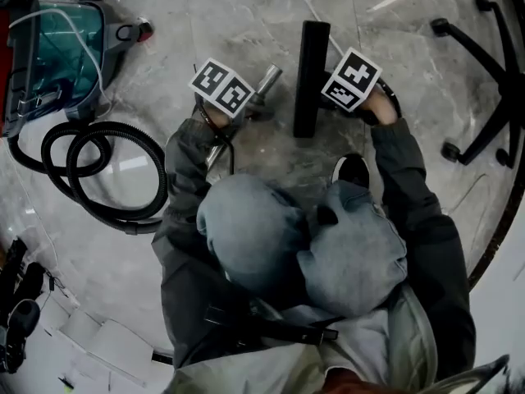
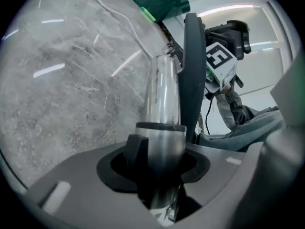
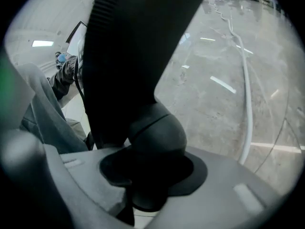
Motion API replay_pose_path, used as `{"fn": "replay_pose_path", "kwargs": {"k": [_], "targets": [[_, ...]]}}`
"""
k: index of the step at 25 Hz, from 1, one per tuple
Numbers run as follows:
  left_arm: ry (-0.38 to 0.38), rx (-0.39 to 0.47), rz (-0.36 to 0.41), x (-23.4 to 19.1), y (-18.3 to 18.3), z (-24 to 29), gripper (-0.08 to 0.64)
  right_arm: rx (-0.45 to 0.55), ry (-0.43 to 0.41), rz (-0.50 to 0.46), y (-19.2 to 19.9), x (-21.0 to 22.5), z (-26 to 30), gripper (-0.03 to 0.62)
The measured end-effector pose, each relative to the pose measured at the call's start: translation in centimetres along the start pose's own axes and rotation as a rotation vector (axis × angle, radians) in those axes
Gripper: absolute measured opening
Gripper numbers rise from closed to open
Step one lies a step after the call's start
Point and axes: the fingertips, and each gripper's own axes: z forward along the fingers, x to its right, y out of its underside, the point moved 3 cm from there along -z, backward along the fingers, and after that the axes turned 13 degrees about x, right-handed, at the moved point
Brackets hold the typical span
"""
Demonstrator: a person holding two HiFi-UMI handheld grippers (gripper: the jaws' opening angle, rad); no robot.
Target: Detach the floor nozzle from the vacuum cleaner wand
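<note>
The shiny metal wand (image 1: 268, 79) lies low over the floor with its open end free. It passes between the jaws of my left gripper (image 1: 246, 105), whose jaws stand slightly apart; a dark gap shows beside the tube (image 2: 161, 128), so the left gripper (image 2: 159, 175) is open around it. The long black floor nozzle (image 1: 310, 64) is off the wand, just to its right. My right gripper (image 1: 332, 97) is shut on the nozzle's rounded neck (image 3: 157, 135), and the nozzle body (image 3: 128, 51) rises ahead of the right gripper (image 3: 147, 175). The nozzle (image 2: 193, 70) also shows beyond the wand.
The teal vacuum body (image 1: 57, 48) sits at the far left with its black hose (image 1: 98, 171) coiled on the marble floor. An office chair base (image 1: 484, 80) stands at the right. A white cable (image 3: 248, 89) runs across the floor. The person's knees (image 1: 312, 245) are below.
</note>
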Motion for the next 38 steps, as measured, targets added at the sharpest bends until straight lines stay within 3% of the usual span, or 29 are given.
{"fn": "replay_pose_path", "kwargs": {"k": [3, 6, 8, 13, 17, 19, 20, 22, 23, 24, 26, 27, 30, 32, 35, 36, 38], "targets": [[-0.079, -0.147, -0.018, -0.1, 0.9, -0.4, 0.201, -0.056, -0.001, -0.007, 1.3, 0.1, -0.7, 0.168], [-0.192, -0.37, 0.116, -0.4, 2.1, -1.1, 0.202, -0.234, 0.079, -0.054, 4.0, 1.2, -2.5, 0.195], [-0.262, -0.465, 0.222, -0.9, 2.5, -1.7, 0.216, -0.311, 0.156, -0.095, 5.3, 2.3, -3.8, 0.195], [-0.344, -0.514, 0.321, -1.0, 2.4, -2.1, 0.241, -0.353, 0.294, -0.214, 5.9, 4.4, -5.7, 0.199], [-0.524, -0.711, 0.375, -0.7, 2.0, -4.5, 0.276, -0.481, 0.401, -0.424, 4.9, 5.2, -7.6, 0.202], [-0.561, -0.761, 0.45, -1.1, 1.2, -4.5, 0.316, -0.452, 0.412, -0.469, 3.0, 5.0, -8.2, 0.202], [-0.547, -0.746, 0.484, -1.3, 0.8, -4.1, 0.318, -0.408, 0.405, -0.475, 2.1, 4.8, -8.3, 0.209], [-0.504, -0.628, 0.541, -0.9, -0.5, -3.4, 0.304, -0.296, 0.398, -0.451, 1.2, 4.7, -8.8, 0.209], [-0.5, -0.523, 0.58, -0.4, -1.8, -3.6, 0.266, -0.215, 0.381, -0.403, 1.0, 4.8, -9.3, 0.209], [-0.51, -0.393, 0.625, 0.2, -3.5, -4.0, 0.211, -0.093, 0.318, -0.326, 0.7, 4.5, -9.5, 0.209], [-0.531, -0.128, 0.699, 1.1, -7.1, -5.5, 0.007, 0.235, 0.092, -0.145, -0.8, 2.9, -9.9, 0.209], [-0.492, -0.031, 0.71, 1.7, -8.0, -6.1, 0.006, 0.399, -0.01, -0.064, -1.6, 2.2, -10.7, 0.209], [-0.242, 0.219, 0.604, 3.7, -8.6, -7.0, 0.006, 0.822, -0.212, 0.138, -3.4, 1.1, -14.0, 0.209], [-0.13, 0.522, 0.48, 4.7, -9.9, -8.8, 0.006, 1.014, -0.298, 0.237, -3.5, 1.0, -15.7, 0.209], [0.0, 0.974, 0.32, 6.1, -12.2, -12.6, 0.006, 1.178, -0.316, 0.284, -3.3, 1.2, -17.5, 0.209], [0.032, 1.064, 0.299, 6.5, -12.5, -13.4, 0.006, 1.197, -0.297, 0.279, -3.2, 1.0, -17.8, 0.209], [0.047, 1.151, 0.281, 7.0, -12.2, -14.0, 0.006, 1.182, -0.242, 0.245, -3.7, 0.1, -17.9, 0.209]]}}
